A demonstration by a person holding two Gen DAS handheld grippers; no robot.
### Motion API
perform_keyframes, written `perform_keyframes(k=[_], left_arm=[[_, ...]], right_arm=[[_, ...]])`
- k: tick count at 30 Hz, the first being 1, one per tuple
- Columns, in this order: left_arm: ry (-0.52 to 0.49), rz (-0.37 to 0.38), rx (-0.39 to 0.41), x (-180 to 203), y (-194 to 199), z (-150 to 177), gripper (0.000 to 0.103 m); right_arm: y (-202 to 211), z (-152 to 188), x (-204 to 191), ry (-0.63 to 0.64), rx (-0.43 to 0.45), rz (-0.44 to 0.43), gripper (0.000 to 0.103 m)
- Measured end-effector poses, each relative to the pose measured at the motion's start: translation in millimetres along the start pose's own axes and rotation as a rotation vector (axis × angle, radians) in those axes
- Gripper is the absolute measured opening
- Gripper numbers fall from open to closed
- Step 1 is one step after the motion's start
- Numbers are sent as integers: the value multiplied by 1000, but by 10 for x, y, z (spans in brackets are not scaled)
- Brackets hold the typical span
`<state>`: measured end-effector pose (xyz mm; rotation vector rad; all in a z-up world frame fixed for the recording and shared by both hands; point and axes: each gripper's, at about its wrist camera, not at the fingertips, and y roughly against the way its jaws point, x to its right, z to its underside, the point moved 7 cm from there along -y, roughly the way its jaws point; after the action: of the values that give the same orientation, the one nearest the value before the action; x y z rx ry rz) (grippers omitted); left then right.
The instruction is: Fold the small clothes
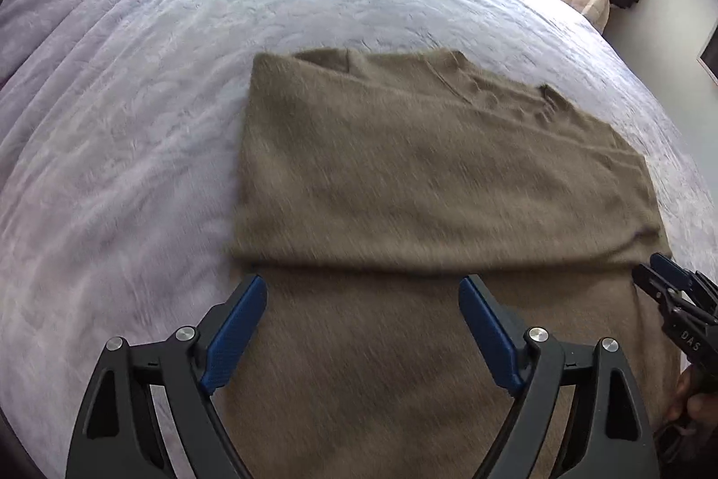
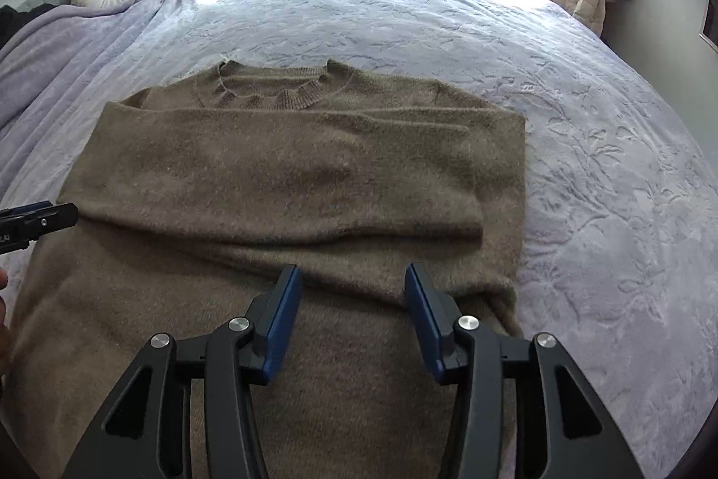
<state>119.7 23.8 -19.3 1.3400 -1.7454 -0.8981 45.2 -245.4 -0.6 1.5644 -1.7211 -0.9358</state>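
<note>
Where sleeves overlap, fuzzy olive knit sweater

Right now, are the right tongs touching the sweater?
Cannot tell. In the right wrist view the right tongs stand open above the sweater, but no contact or gap shows plainly.

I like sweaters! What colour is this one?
The sweater is olive-brown; the right wrist view shows it best.

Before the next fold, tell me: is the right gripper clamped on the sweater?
No. The right gripper is open above the sweater, blue fingers apart with nothing pinched between them.
</note>
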Motion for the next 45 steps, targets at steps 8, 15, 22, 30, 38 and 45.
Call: perform_keyframes(k=[8, 15, 22, 30, 38, 45], left_arm=[[-94, -127, -62, 228, -55, 542, 98], [-127, -111, -39, 261, 152, 842, 98], [-157, -96, -2, 265, 324, 1123, 99], [-209, -94, 11, 280, 567, 1491, 99], [-209, -76, 57, 262, 950, 2087, 99], [-249, -66, 53, 280, 1203, 2348, 99]], right_arm=[[30, 336, -185, 39, -106, 69, 68], [394, 729, -330, 60, -115, 76, 71], [678, 1151, -397, 56, -95, 58, 74], [1012, 1588, -390, 65, -85, 11, 74], [1382, 2086, -437, 106, -32, 12, 75], [1559, 2309, -522, 169, -23, 36, 76]])
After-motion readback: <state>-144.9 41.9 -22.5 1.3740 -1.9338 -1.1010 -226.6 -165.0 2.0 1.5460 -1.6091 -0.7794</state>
